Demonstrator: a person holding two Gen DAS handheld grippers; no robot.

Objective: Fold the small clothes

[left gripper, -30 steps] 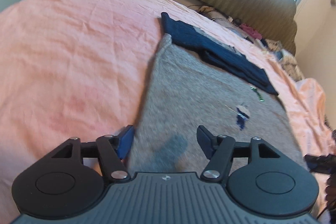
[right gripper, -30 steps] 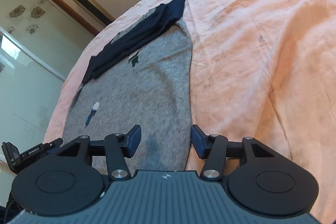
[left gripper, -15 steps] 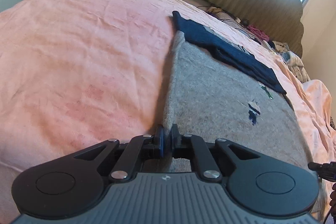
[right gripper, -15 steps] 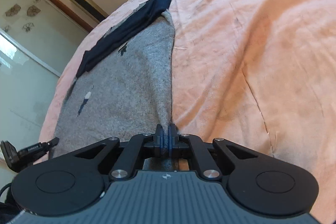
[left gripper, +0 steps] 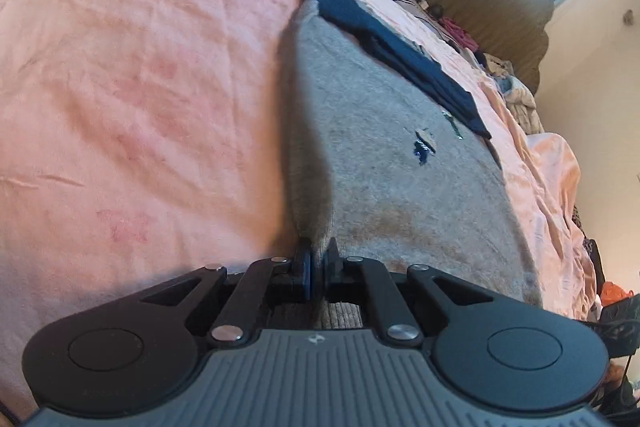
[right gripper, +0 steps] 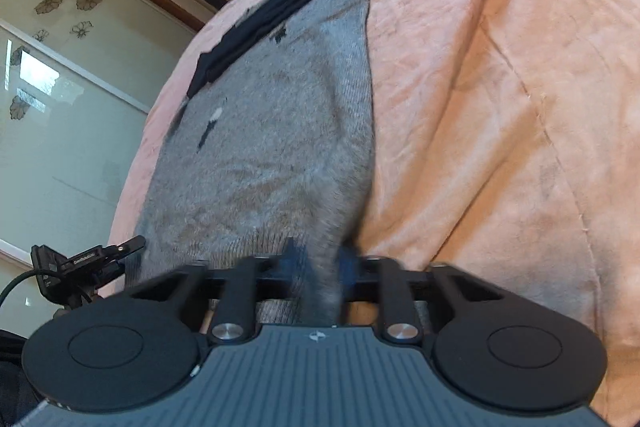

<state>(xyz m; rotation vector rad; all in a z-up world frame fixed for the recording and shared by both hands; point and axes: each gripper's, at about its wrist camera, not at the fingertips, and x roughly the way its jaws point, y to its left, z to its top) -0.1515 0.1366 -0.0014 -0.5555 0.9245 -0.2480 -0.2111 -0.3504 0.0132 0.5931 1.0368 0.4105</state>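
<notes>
Grey knit garment [left gripper: 400, 163] on the pink bedspread [left gripper: 140, 87] is pinched at its near corners by left gripper [left gripper: 317, 267] and right gripper [right gripper: 320, 263], jaws clamped shut on fabric; fold beginning, next move likely needs an even lift toward the navy end [left gripper: 400, 55].

On my left gripper [left gripper: 316, 269], filling the bottom of the frame, I see a grey ribbed housing with a small white logo at its centre. Two round black discs flank it, each with a recessed circle. Black linkage bars run up from silver screws to short black fingers [left gripper: 304, 267] faced with blue pads. My right gripper [right gripper: 320, 261] is built the same: grey ribbed body, black discs, silver screws, blue pads, blurred here. At lower left of that frame the other unit's black side shows white lettering and a dark cable.
</notes>
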